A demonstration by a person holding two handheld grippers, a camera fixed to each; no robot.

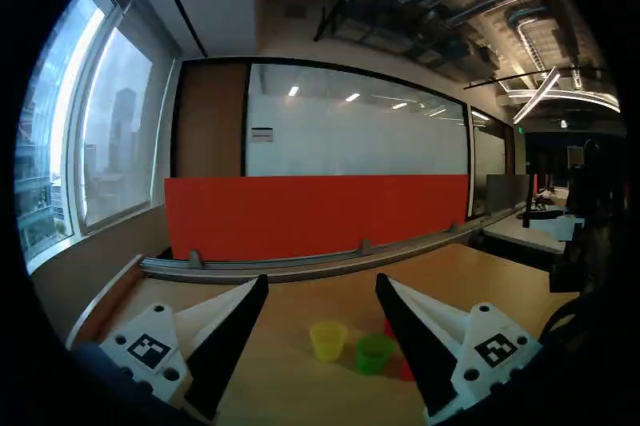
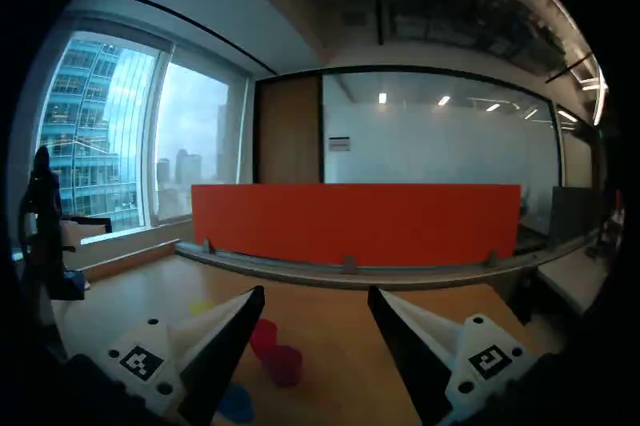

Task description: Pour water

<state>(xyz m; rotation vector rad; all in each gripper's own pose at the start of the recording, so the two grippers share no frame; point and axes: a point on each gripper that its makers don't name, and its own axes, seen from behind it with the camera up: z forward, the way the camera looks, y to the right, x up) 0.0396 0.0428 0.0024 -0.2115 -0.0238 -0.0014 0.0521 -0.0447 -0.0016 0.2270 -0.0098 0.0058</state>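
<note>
In the left gripper view: left hand-held gripper (image 1: 322,279) spread wide, gripping nothing, poised above a pale wooden bench (image 1: 480,270). Through the gap between its fingers, low on the bench: a yellow cup (image 1: 328,340) standing upright, a green cup (image 1: 374,352) just beside it on the right. Peeking out from behind the right finger, something red (image 1: 389,328), too hidden to name. No telling whether either cup holds water. Along the bench's far edge, an orange-red partition (image 1: 320,214); behind it a frosted glass wall (image 1: 360,130); off to the left a window (image 1: 112,130). In the right gripper view: right hand-held gripper (image 2: 314,290) likewise wide open and empty, above the wooden bench. Between its fingers, nearer the left one: a magenta cup (image 2: 263,336) upright, and a second magenta cup (image 2: 285,364) just in front of it, touching or barely apart, hard to say which. Lower down, partly covered by the left finger, a blue cup (image 2: 236,404). Farther off to the left, a flat patch of yellow (image 2: 200,308), too small to identify.
</note>
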